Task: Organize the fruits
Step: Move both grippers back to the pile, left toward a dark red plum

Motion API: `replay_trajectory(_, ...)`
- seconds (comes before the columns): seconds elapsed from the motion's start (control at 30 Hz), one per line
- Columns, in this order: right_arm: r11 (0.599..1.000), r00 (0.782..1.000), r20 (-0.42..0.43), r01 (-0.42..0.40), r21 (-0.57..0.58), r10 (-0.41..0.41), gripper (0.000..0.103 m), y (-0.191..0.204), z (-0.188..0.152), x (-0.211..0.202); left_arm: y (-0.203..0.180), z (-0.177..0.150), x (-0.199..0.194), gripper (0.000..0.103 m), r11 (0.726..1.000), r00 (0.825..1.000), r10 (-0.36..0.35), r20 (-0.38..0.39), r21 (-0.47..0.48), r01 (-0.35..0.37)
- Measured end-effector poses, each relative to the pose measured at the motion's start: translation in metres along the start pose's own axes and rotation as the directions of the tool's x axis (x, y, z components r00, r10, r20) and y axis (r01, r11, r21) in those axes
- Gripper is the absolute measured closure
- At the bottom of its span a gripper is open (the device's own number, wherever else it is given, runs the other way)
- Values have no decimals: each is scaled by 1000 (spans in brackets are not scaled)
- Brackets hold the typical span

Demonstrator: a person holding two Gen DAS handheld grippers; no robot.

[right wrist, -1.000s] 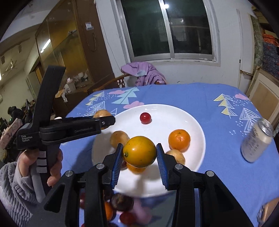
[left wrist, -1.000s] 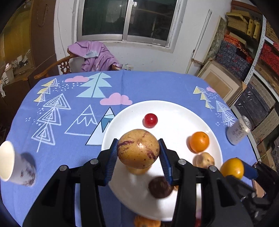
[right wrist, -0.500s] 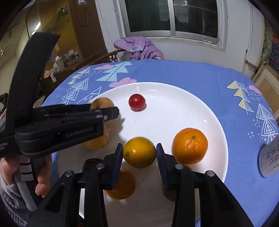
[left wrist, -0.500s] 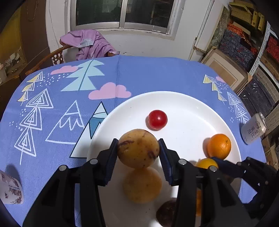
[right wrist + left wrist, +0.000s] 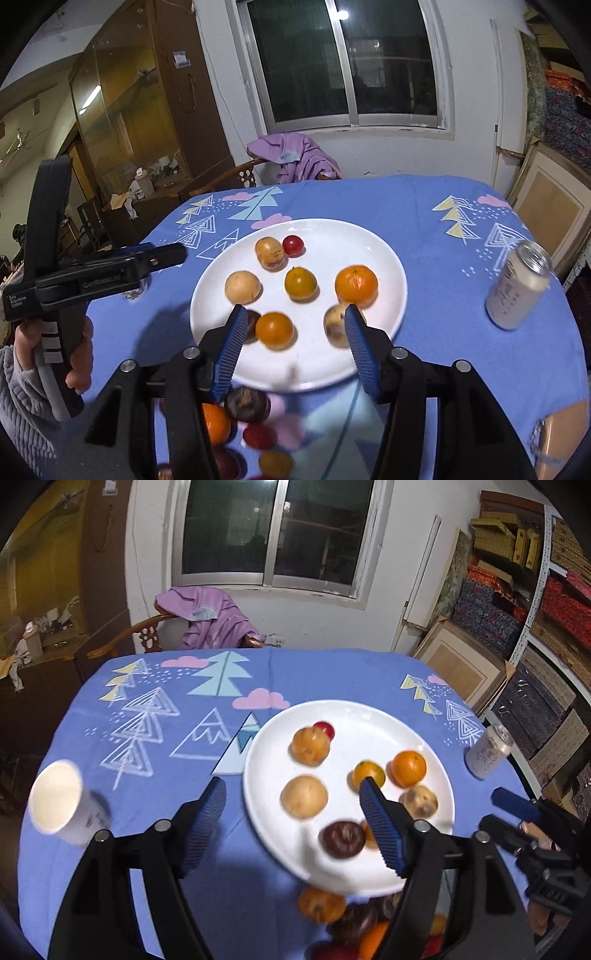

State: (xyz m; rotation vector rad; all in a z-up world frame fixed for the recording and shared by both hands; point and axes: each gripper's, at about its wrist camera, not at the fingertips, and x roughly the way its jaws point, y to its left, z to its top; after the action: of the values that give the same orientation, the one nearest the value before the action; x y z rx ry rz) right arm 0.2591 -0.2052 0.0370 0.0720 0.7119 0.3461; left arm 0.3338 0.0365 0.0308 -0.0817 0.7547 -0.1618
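A white plate [image 5: 369, 720] [image 5: 351, 236] holds several fruits. Among them are a speckled yellow-brown fruit [image 5: 310, 746] [image 5: 270, 253] beside a red cherry tomato [image 5: 293, 245], a yellow-orange fruit [image 5: 301, 283], an orange [image 5: 355, 285] and a tan round fruit [image 5: 303, 796]. My left gripper [image 5: 293, 827] hangs above the plate's near left edge, its jaws opening with nothing held. The jaws of my right gripper [image 5: 297, 350] are opening too. A small orange fruit [image 5: 275, 329] lies on the plate between them, untouched.
Several loose fruits [image 5: 240, 406] lie on the blue tablecloth [image 5: 166, 701] below the plate's near rim. A paper cup [image 5: 61, 801] stands at the left, a drink can [image 5: 517, 288] at the right. A chair with a purple garment [image 5: 210, 616] is behind the table.
Both grippers let go of their fruits onto the plate, opened and drew back and up. The speckled fruit now lies by the tomato, the yellow-orange one beside the orange.
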Motion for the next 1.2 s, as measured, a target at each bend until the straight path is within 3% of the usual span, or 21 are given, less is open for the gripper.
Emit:
replay_trajectory(0.2, 999, 1000, 13, -12, 47, 11, 41, -8, -43, -28, 15, -63, -34, 27, 999, 1000, 30, 3, -30, -29)
replay_trajectory(0.4, 994, 1000, -16, -9, 106, 10, 40, -24, -73, -32, 20, -118, -44, 25, 997, 1000, -8, -12, -77, 7)
replay_trajectory(0.83, 990, 999, -40, -19, 143, 25, 34, -30, -79, -28, -6, -133, -22, 22, 993, 988, -118, -96, -19, 117)
replay_trajectory(0.97, 990, 999, -40, -20, 137, 26, 34, -29, -80, -28, -7, -135, -11, 22, 997, 990, -71, -122, 10, 72)
replay_trajectory(1.03, 990, 999, -40, -18, 140, 24, 34, -30, -79, -27, -4, -137, -8, 14, 999, 992, -30, -126, 29, 34)
replay_trajectory(1.2, 987, 999, -23, -24, 157, 28, 34, -36, -77, -34, 32, -129, -30, 12, 991, 991, 129, -46, -27, -131)
